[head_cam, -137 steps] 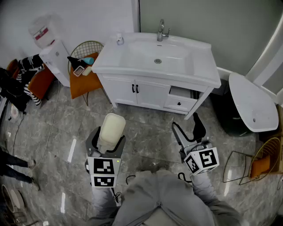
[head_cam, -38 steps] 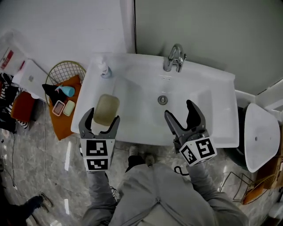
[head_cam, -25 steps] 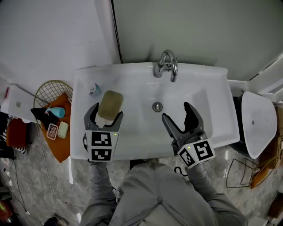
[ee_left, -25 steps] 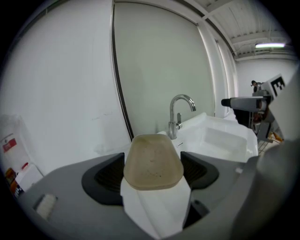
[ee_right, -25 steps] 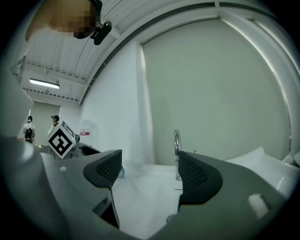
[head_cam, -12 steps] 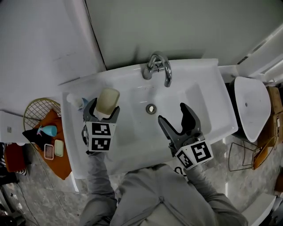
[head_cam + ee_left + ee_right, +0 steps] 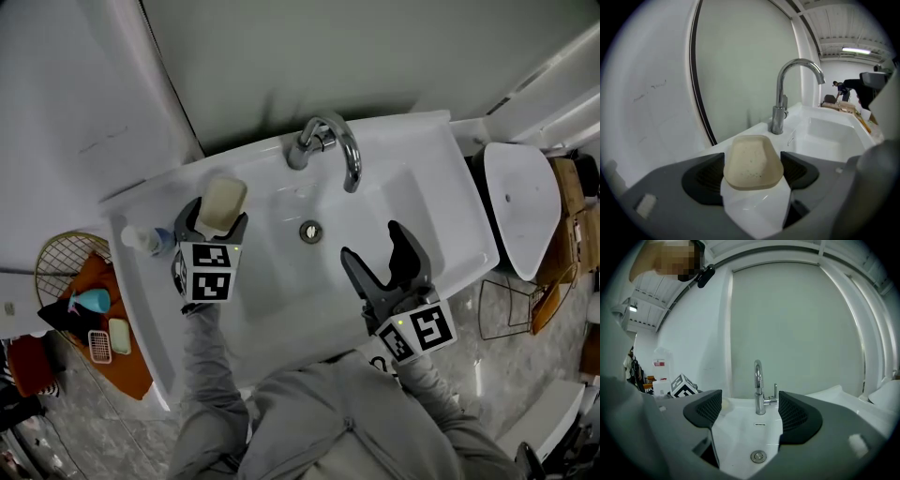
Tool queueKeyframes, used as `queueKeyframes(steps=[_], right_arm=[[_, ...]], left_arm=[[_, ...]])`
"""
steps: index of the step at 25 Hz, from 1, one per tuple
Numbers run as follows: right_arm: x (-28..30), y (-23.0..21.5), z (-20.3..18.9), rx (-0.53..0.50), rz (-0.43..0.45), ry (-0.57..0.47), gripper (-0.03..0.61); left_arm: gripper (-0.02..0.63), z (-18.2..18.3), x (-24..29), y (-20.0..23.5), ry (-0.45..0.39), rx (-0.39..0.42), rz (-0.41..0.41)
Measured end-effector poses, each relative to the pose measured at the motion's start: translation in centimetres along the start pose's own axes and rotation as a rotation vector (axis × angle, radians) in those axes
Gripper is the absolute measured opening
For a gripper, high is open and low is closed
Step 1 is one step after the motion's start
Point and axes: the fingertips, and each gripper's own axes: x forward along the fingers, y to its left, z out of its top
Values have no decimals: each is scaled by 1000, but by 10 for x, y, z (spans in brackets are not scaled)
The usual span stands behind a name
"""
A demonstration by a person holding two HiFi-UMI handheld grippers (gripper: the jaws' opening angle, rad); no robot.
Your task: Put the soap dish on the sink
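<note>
The soap dish [image 7: 752, 162], a cream rounded-oblong tray with fine dark specks on the face that shows, sits clamped between the two dark ribbed jaws of the left hand-held gripper [image 7: 214, 217]. The jaws press on its long sides, and its far end sticks out past their tips. From the head view it is over the back left ledge of the sink [image 7: 448, 178], to the left of the faucet [image 7: 328, 146]. Whether its underside touches the ledge or hangs just above it cannot be told.

The chrome faucet curves up and over the white basin, and the round drain [image 7: 310, 231] lies below its spout. The right hand-held gripper [image 7: 370, 242] is held over the front right part of the basin, well apart from the dish. Its jaws stand wide apart with nothing between them, and its own view looks through the gap at the drain and the faucet.

Just left of the left hand-held gripper, a small clear bottle [image 7: 148, 242] stands on the sink's left edge. Beyond the sink's left side, lower down, are a wire basket [image 7: 58, 260] and an orange surface [image 7: 131, 361] carrying a few small items. A white oval object [image 7: 517, 208] stands to the right of the sink. In the left gripper view a person [image 7: 841, 88] is far in the background.
</note>
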Motion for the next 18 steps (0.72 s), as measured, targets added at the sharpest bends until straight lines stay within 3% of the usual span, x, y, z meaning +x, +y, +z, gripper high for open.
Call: queueKeyframes(steps=[18], right_arm=[[10,-22,-9,-8,-85,46,377]], left_arm=[[426,-19,58,4,43,-22,-10]])
